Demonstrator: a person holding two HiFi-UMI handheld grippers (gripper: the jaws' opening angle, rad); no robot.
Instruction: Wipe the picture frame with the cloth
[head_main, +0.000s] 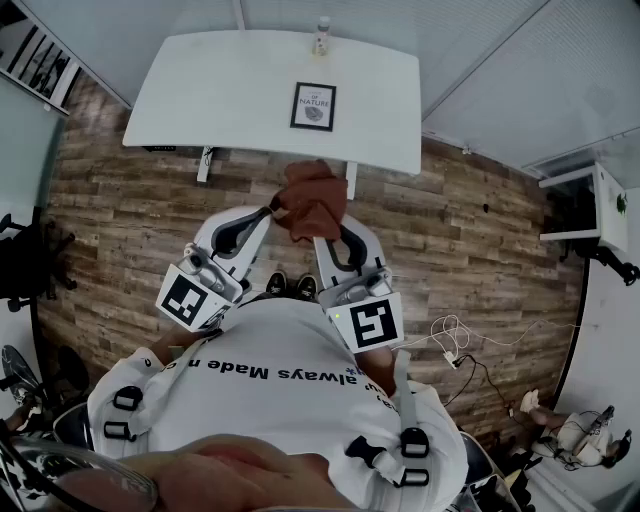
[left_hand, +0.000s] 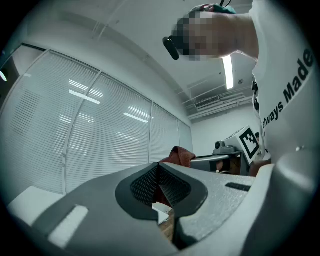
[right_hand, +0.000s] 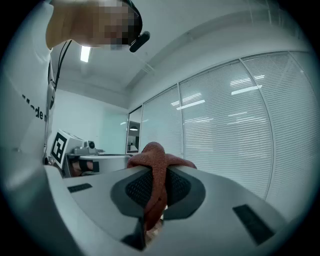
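Observation:
The black picture frame (head_main: 313, 106) with a white print lies on the white table (head_main: 200, 90), beyond both grippers. A rust-red cloth (head_main: 311, 196) hangs bunched over the wooden floor, just short of the table's near edge. My right gripper (head_main: 328, 228) is shut on it; in the right gripper view the cloth (right_hand: 155, 159) bulges up between the closed jaws of that gripper (right_hand: 156, 172). My left gripper (head_main: 268, 212) meets the cloth's left corner. In the left gripper view its jaws (left_hand: 158, 166) are together, with the cloth (left_hand: 180, 155) just past the tip.
A small bottle (head_main: 320, 38) stands at the table's far edge. Window blinds (left_hand: 100, 135) run along one wall. A white shelf unit (head_main: 590, 205) is at the right, with cables (head_main: 455, 340) on the floor near it. An office chair (head_main: 25, 260) is at the left.

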